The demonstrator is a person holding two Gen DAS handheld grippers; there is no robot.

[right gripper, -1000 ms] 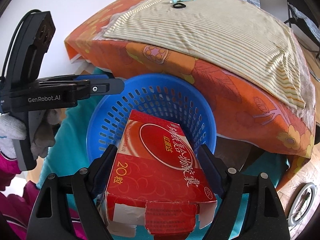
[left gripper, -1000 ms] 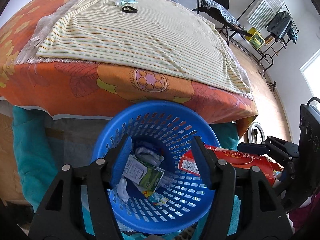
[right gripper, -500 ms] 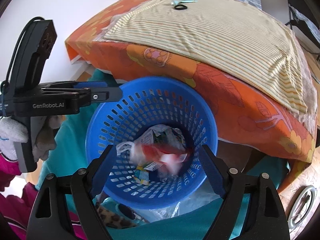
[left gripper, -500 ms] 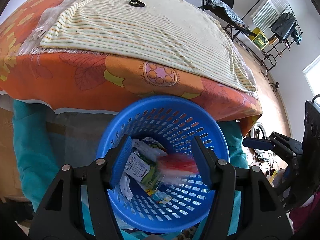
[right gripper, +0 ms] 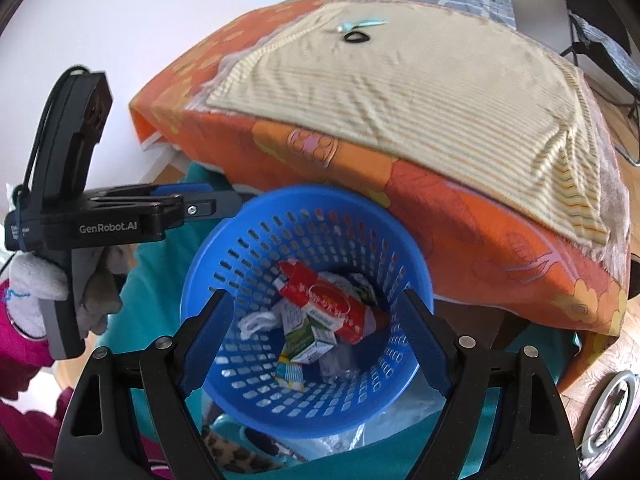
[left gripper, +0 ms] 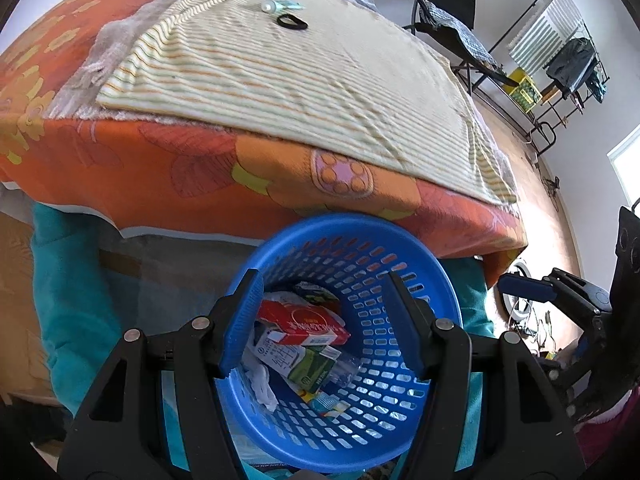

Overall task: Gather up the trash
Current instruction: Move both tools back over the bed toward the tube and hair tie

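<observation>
From my left wrist camera, the left gripper [left gripper: 324, 320] is spread wide with nothing between its fingers, hanging over the blue basket [left gripper: 436, 272] at 6 o'clock. Inside lies the red box [left gripper: 304, 322], flat on top of a green-and-white carton [left gripper: 298, 364] and some white scraps. At 12 o'clock, far back on the striped blanket [left gripper: 320, 76] over the bed, I see a small tube [left gripper: 280, 5] and, just beside it, a black ring-shaped item [left gripper: 292, 22]. The right gripper [left gripper: 528, 286] shows at 3 o'clock.

From my right wrist camera, the right gripper [right gripper: 316, 336] is likewise spread apart and empty above the basket [right gripper: 404, 248]. The red box [right gripper: 332, 306] rests tilted among the cartons at the basket's bottom. The left gripper [right gripper: 200, 204] reaches in from 9 o'clock, touching or very near the rim. The tube [right gripper: 362, 24] and ring [right gripper: 356, 37] sit at 12 o'clock.

I judge the box step done. If those two are trash, they remain to be fetched.
</observation>
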